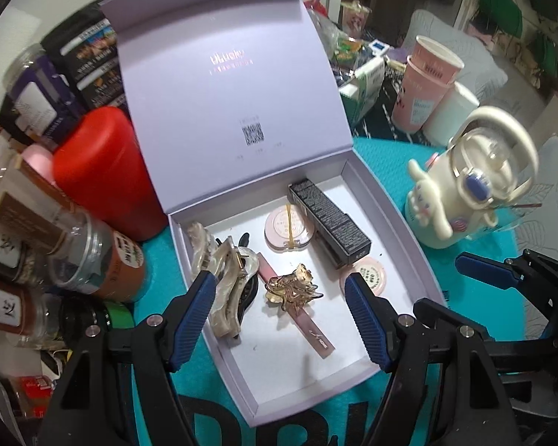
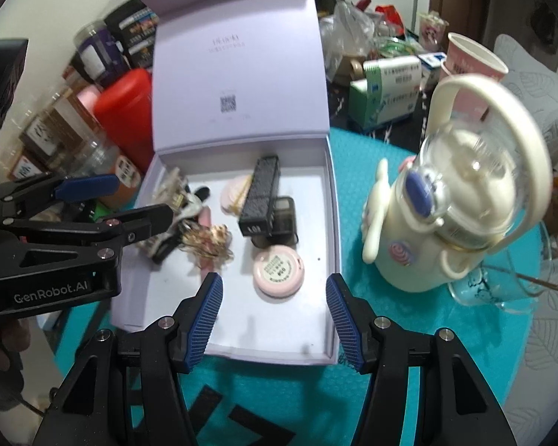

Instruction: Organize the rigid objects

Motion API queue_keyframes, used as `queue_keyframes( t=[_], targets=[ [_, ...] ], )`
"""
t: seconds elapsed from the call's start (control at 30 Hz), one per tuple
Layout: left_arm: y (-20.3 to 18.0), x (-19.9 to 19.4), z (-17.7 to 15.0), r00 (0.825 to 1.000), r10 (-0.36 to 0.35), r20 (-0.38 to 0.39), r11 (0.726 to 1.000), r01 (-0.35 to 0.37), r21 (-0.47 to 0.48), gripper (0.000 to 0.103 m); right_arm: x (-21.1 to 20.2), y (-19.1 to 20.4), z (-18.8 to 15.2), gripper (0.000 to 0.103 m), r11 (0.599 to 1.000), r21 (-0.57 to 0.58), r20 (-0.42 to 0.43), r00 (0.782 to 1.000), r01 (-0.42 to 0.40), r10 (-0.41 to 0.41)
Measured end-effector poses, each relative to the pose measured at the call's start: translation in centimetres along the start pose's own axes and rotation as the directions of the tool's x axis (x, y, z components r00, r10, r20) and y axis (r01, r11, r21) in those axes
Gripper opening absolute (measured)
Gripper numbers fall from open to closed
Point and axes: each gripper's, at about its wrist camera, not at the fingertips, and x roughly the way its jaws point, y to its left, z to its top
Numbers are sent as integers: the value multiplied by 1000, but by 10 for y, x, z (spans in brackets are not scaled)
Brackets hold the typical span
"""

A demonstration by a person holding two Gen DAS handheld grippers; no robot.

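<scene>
While my left gripper [image 1: 281,290] and right gripper [image 2: 273,293] hang released, empty | box [image 1: 387,200] packed: clips, compacts, black case at twelve o'clock | lid [image 1: 223,74] unshut.

Open lilac box [image 1: 409,245] on teal mat [image 1: 476,297]

Inside box: cream claw clip [image 1: 223,290] at left wall, gold clip [image 1: 290,290] mid-floor, black tube [image 1: 327,223] toward hinge. Above box: left gripper [image 1: 281,319], jaws apart, empty.

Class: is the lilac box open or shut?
Open: the box has its lid standing upright behind, showing the items inside.
</scene>
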Motion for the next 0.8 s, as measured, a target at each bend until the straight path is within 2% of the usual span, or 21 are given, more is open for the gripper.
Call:
queue_keyframes(
  t=[0.13,0.43,0.8],
  targets=[
    [1,-23,-2,999,18,34,1000,-17,-24,72,-22,4,-1,62,1000,-14,40,999,3,-2],
    [-6,-72,-16,994,34,103,999,-29,-43,72,-67,15,-9,63,999,-31,117,993,-8,11],
    [-19,-123,-56,985,57,163,997,-49,-54,72,-122,25,-44,66,1000,-27,189,982,-16,21]
  ],
)
